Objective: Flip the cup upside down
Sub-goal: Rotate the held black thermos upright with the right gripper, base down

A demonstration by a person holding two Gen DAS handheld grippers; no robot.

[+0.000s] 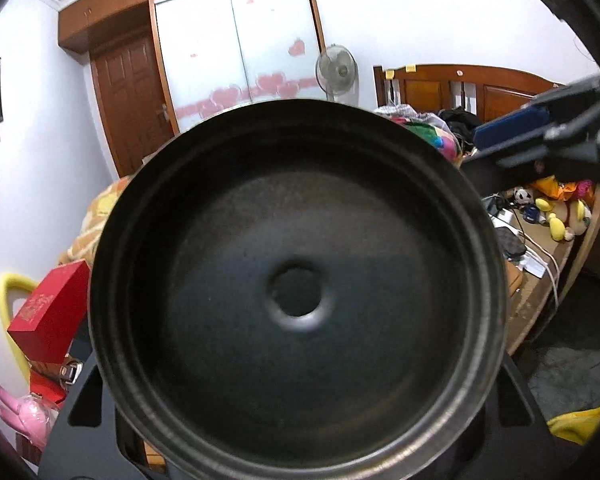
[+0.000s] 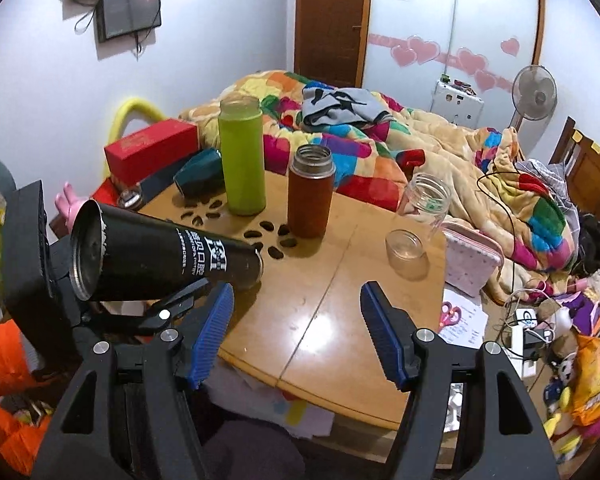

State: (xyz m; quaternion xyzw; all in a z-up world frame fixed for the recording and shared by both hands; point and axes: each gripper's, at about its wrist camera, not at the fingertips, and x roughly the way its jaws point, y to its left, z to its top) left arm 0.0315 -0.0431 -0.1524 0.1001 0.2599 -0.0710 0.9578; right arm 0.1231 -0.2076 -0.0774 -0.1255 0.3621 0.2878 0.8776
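A black metal cup with white lettering (image 2: 156, 254) is held on its side by my left gripper (image 2: 100, 304), its base toward the left and its mouth over the wooden table (image 2: 332, 304). In the left wrist view the cup's dark round base (image 1: 296, 292) fills the frame and hides the left fingers. My right gripper (image 2: 296, 332) is open and empty, blue pads (image 2: 214, 332) wide apart, low over the table's front edge, just right of the cup. Its blue pad also shows in the left wrist view (image 1: 512, 128).
On the table stand a green bottle (image 2: 242, 160), a brown flask (image 2: 310, 196), a clear jar (image 2: 426, 204), a small glass (image 2: 405, 250), a tipped teal cup (image 2: 198, 176) and a pink box (image 2: 472, 260). A red box (image 2: 152, 150) and a bed with a colourful quilt lie behind.
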